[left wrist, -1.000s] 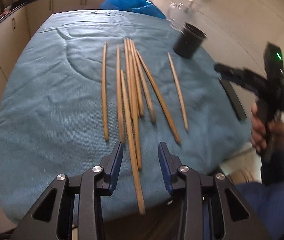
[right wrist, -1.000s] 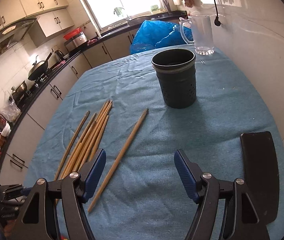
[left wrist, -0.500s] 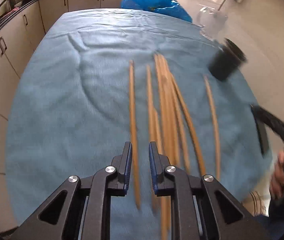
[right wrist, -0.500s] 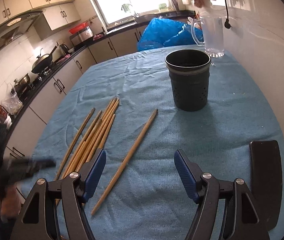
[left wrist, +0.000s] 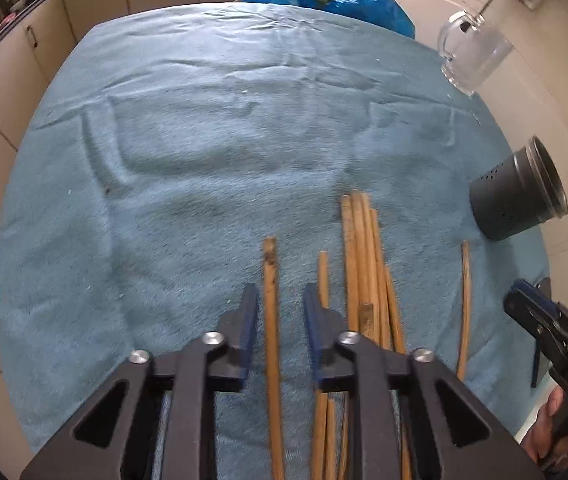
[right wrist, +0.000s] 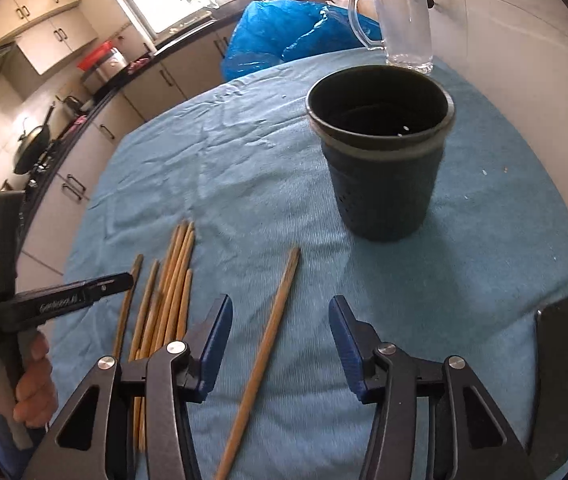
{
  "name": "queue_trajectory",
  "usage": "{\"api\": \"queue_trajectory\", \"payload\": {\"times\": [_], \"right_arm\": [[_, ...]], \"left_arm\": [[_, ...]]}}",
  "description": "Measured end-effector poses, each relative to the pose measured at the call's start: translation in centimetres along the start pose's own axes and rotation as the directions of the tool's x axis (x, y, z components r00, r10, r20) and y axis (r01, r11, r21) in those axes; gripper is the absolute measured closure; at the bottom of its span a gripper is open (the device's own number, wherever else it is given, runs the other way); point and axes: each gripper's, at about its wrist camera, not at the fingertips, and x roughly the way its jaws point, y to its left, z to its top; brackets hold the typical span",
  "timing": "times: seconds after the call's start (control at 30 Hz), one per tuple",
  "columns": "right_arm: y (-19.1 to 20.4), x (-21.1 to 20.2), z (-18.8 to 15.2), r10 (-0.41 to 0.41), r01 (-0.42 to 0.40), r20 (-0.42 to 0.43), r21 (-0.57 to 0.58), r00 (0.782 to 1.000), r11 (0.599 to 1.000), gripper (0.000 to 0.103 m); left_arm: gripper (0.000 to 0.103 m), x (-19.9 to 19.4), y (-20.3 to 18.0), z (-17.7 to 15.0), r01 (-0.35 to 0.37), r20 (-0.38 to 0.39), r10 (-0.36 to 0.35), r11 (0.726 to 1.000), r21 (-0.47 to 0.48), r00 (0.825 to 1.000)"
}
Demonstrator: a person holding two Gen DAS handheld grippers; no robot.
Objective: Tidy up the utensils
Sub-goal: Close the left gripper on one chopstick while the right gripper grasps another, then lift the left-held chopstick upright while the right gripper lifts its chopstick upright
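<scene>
Several wooden chopsticks lie on the blue cloth (left wrist: pixel 204 160). My left gripper (left wrist: pixel 280 314) points down over the leftmost chopstick (left wrist: pixel 270 280), which runs between its jaws. The jaws are opening and the pads stand clear of the stick. A bunch of chopsticks (left wrist: pixel 363 260) lies just right of it. My right gripper (right wrist: pixel 280 316) straddles the lone chopstick (right wrist: pixel 284 292); its jaws are closing, with gaps on both sides of the stick. The dark perforated holder (right wrist: pixel 383 176) stands upright beyond it and looks to hold nothing. The same holder (left wrist: pixel 519 196) shows at the right of the left wrist view.
A clear glass mug (right wrist: pixel 403 24) stands behind the holder near the wall. A blue plastic bag (right wrist: pixel 284 36) sits past the table's far edge. A flat black object (right wrist: pixel 559 360) lies at the right edge. Kitchen cabinets (right wrist: pixel 84 184) run along the left. A hand (right wrist: pixel 32 384) holds the left gripper.
My left gripper moved forward and left, from the middle chopsticks to the leftmost one, its jaws narrower than a second ago. My right gripper came closer to the lone chopstick and holder, jaws narrowing.
</scene>
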Motion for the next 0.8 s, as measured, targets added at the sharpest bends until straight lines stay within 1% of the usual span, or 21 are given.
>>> {"api": "queue_trajectory", "payload": {"times": [0.07, 0.13, 0.17, 0.27, 0.33, 0.4, 0.43, 0.47, 0.5, 0.57, 0.63, 0.7, 0.73, 0.77, 0.8], "right_arm": [[0.5, 0.8, 0.2, -0.026, 0.026, -0.013, 0.006, 1.0, 1.0, 0.055], [0.8, 1.4, 0.3, -0.037, 0.038, -0.026, 0.007, 0.999, 0.999, 0.059], [1.1, 1.8, 0.3, -0.053, 0.053, -0.033, -0.001, 0.998, 0.999, 0.06], [1.7, 3.0, 0.2, -0.084, 0.083, -0.054, -0.014, 0.995, 0.996, 0.066], [1.7, 3.8, 0.1, -0.108, 0.107, -0.06, -0.021, 0.992, 0.994, 0.073], [1.9, 4.5, 0.2, -0.141, 0.138, -0.071, -0.039, 0.987, 0.99, 0.076], [2.1, 4.6, 0.3, -0.162, 0.159, -0.054, -0.057, 0.985, 0.986, 0.079], [2.3, 4.8, 0.4, -0.179, 0.175, -0.058, -0.07, 0.982, 0.982, 0.081], [2.5, 4.9, 0.5, -0.179, 0.174, -0.053, -0.08, 0.982, 0.981, 0.092], [2.9, 5.1, 0.6, -0.163, 0.156, -0.059, -0.109, 0.985, 0.982, 0.095], [2.6, 4.8, 0.8, -0.102, 0.096, -0.07, -0.089, 0.992, 0.991, 0.095], [2.8, 3.8, 0.9, -0.065, 0.061, -0.044, -0.089, 0.997, 0.994, 0.095], [2.9, 3.0, 1.0, -0.023, 0.021, -0.021, -0.091, 1.0, 0.996, 0.095], [3.0, 2.2, 1.0, 0.023, -0.023, -0.001, -0.092, 1.0, 0.995, 0.095], [3.0, 1.3, 1.1, 0.051, -0.049, 0.017, -0.095, 0.999, 0.994, 0.095]], "left_arm": [[0.075, 0.4, -0.1, 0.4, -0.043, 0.004, 0.043, 0.999, 0.009, 0.999], [0.075, 0.7, 0.1, 0.6, -0.039, -0.002, 0.039, 0.999, 0.019, 0.999], [0.075, 0.9, 0.3, 0.7, -0.038, -0.006, 0.038, 0.999, 0.017, 0.999], [0.075, 1.0, 0.5, 1.1, -0.041, 0.006, 0.041, 0.999, 0.034, 0.999], [0.076, 1.1, 0.4, 1.2, -0.049, 0.006, 0.049, 0.998, 0.034, 0.999], [0.084, 1.1, 0.2, 1.2, -0.086, 0.011, 0.085, 0.995, 0.044, 0.996], [0.086, 1.3, 0.0, 1.4, -0.094, 0.011, 0.094, 0.995, 0.042, 0.996], [0.092, 1.3, 0.1, 1.4, -0.105, 0.012, 0.104, 0.994, 0.035, 0.994], [0.096, 1.3, 0.3, 1.5, -0.12, 0.012, 0.12, 0.992, 0.025, 0.993], [0.096, 1.2, 0.6, 1.5, -0.106, 0.01, 0.106, 0.994, 0.01, 0.994], [0.096, 0.7, 0.9, 1.1, -0.09, 0.032, 0.09, 0.996, 0.0, 0.995], [0.096, -0.8, 1.2, 0.5, -0.068, 0.079, 0.068, 0.998, -0.012, 0.995], [0.096, -1.5, 1.2, 0.2, -0.058, 0.099, 0.059, 0.998, -0.014, 0.993], [0.096, -2.7, 1.2, -0.2, -0.054, 0.136, 0.055, 0.998, -0.016, 0.989], [0.096, -3.6, 1.1, -0.6, -0.052, 0.163, 0.054, 0.999, -0.014, 0.985]]}}
